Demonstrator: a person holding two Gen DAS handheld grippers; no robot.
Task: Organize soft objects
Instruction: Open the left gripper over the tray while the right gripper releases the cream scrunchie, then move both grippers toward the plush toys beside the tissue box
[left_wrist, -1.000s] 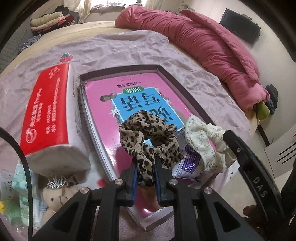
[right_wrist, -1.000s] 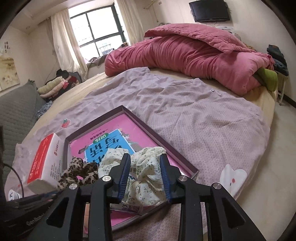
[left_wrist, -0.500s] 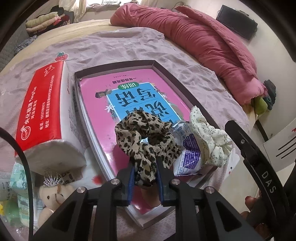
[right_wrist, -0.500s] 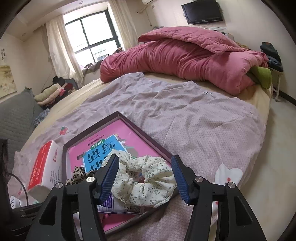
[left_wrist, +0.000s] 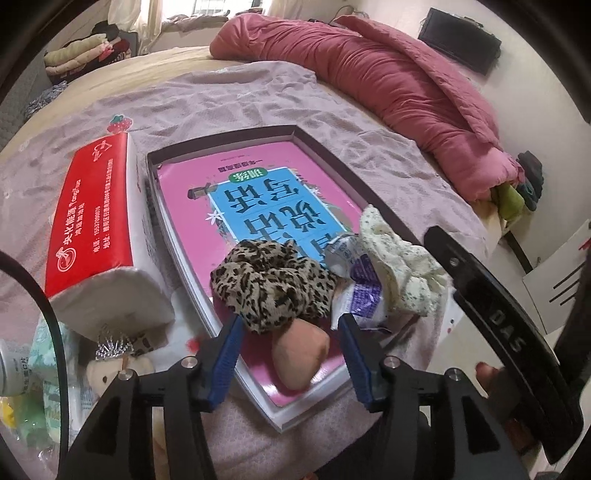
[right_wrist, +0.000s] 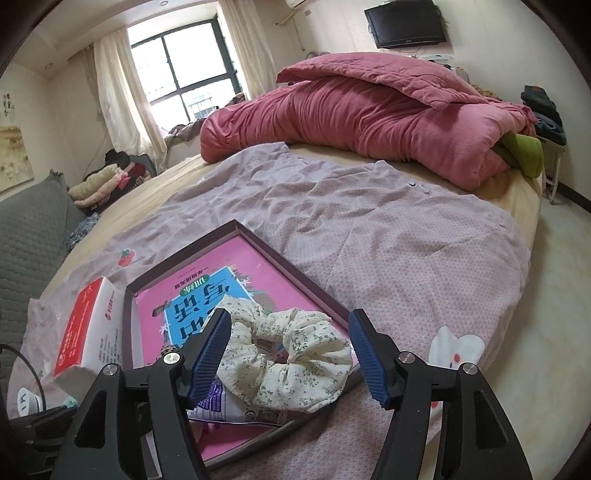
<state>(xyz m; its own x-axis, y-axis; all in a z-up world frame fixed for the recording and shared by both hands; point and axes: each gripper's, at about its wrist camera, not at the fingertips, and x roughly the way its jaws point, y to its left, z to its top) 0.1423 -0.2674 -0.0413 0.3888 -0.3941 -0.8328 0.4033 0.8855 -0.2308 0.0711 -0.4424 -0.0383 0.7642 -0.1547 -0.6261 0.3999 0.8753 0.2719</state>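
A bed is covered near its foot by a crumpled lilac sheet printed with a strawberry and a white motif. A rolled pink duvet is laid across the far side of the bed, with a green cloth tucked at its end. On the sheet a shallow dark-rimmed box is set, and a red and white tissue pack is placed just beside its left edge. Folded clothes are piled at the far left corner.
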